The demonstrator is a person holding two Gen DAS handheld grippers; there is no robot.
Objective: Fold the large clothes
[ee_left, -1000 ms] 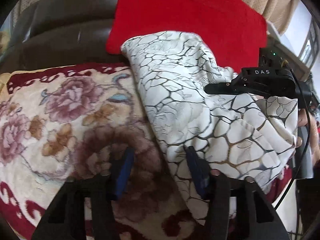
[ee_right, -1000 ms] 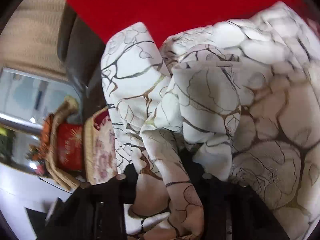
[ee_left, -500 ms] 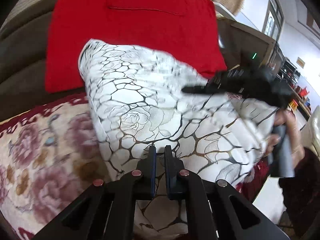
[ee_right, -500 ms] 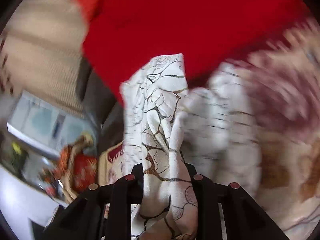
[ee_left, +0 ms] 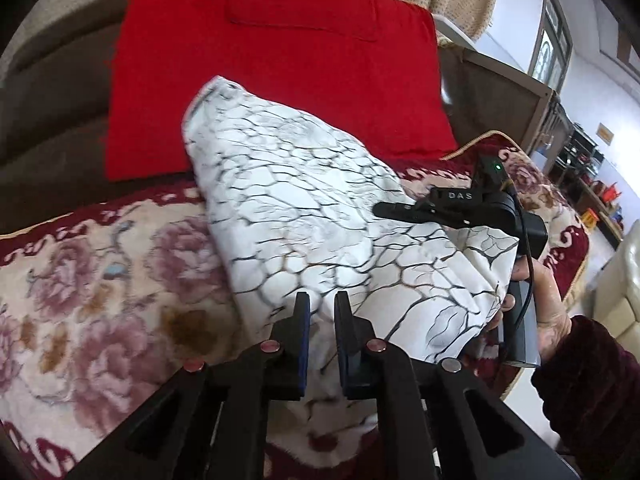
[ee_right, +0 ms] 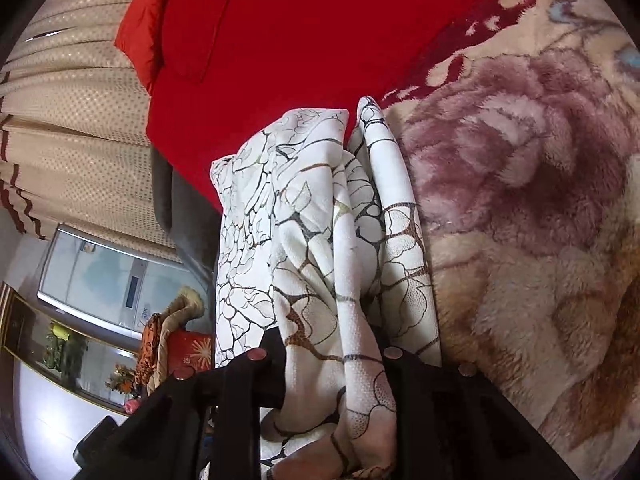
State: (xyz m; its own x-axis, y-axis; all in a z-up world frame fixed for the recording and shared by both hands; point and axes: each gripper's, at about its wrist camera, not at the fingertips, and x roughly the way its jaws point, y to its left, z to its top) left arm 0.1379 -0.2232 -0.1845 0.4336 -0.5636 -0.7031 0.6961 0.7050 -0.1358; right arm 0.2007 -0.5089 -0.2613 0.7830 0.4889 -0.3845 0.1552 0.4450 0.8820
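A white cloth [ee_left: 312, 208] with a dark crackle print lies folded across the floral blanket [ee_left: 100, 280] on the couch. My left gripper [ee_left: 320, 312] is at the cloth's near edge. Its jaws are opening, and the cloth shows in the narrow gap between the blue pads [ee_left: 303, 320] without being clamped. My right gripper [ee_left: 400, 212] reaches in from the right over the cloth's far side, held by a hand [ee_left: 548, 300]. In the right wrist view the right gripper [ee_right: 328, 344] is shut on a bunched fold of the cloth [ee_right: 312, 240], which hides its fingertips.
A red cushion [ee_left: 280, 60] leans on the brown couch back behind the cloth, also seen as the red cushion [ee_right: 300, 40]. The floral blanket [ee_right: 520, 240] covers the seat. Beige curtains [ee_right: 72, 100] hang behind. Shelves [ee_left: 580, 152] and a pale sofa stand at the right.
My left gripper swung right onto the cloth's near edge, closed nearly shut, then parted slightly. The right gripper kept its hold on the cloth and pulled it out to the right.
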